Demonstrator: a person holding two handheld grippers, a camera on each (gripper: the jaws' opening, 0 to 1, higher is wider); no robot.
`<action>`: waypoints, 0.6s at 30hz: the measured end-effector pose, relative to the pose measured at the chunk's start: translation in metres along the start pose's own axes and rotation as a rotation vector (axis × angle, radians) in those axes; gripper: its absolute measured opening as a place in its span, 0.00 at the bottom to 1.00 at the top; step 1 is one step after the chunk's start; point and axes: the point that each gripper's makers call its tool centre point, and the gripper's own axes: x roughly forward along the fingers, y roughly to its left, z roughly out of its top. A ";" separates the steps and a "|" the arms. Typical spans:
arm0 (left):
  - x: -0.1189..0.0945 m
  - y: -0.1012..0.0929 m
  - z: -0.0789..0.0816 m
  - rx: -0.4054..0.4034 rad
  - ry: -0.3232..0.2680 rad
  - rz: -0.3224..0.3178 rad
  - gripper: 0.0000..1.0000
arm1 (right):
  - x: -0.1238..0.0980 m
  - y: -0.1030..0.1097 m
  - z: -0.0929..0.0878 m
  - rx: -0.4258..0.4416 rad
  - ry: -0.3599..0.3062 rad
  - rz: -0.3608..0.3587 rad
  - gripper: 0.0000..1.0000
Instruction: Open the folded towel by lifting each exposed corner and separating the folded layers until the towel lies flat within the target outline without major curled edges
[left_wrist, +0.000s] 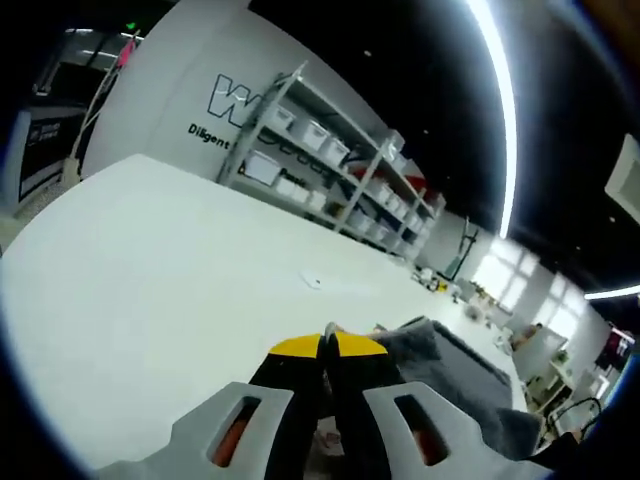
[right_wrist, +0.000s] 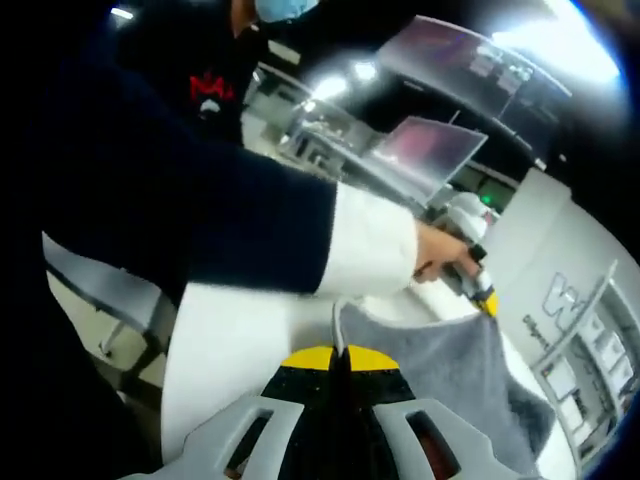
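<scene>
The grey towel (left_wrist: 452, 368) lies bunched on the white table (left_wrist: 160, 290), right of my left gripper (left_wrist: 326, 345). That gripper's yellow-tipped jaws are shut, with a pale towel edge poking out between the tips. In the right gripper view my right gripper (right_wrist: 338, 356) is shut on a thin edge of the towel (right_wrist: 440, 385). The cloth hangs stretched from there to the left gripper (right_wrist: 482, 292), which a hand (right_wrist: 440, 256) holds at the towel's far corner.
Shelves with white bins (left_wrist: 330, 165) stand behind the table, beside a wall with lettering. A small pale scrap (left_wrist: 312, 282) lies on the tabletop. The person's dark sleeve with a white cuff (right_wrist: 372, 250) crosses the right gripper view above the table (right_wrist: 230, 340).
</scene>
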 end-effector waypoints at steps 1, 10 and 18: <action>-0.002 0.002 0.001 -0.011 -0.001 -0.003 0.02 | 0.002 0.001 0.000 -0.002 0.001 0.001 0.00; -0.005 0.010 -0.009 -0.018 0.023 0.047 0.02 | -0.001 -0.001 -0.003 0.010 0.007 -0.004 0.00; -0.005 0.013 -0.013 0.022 0.031 0.090 0.02 | -0.001 0.002 -0.002 -0.014 0.007 -0.006 0.00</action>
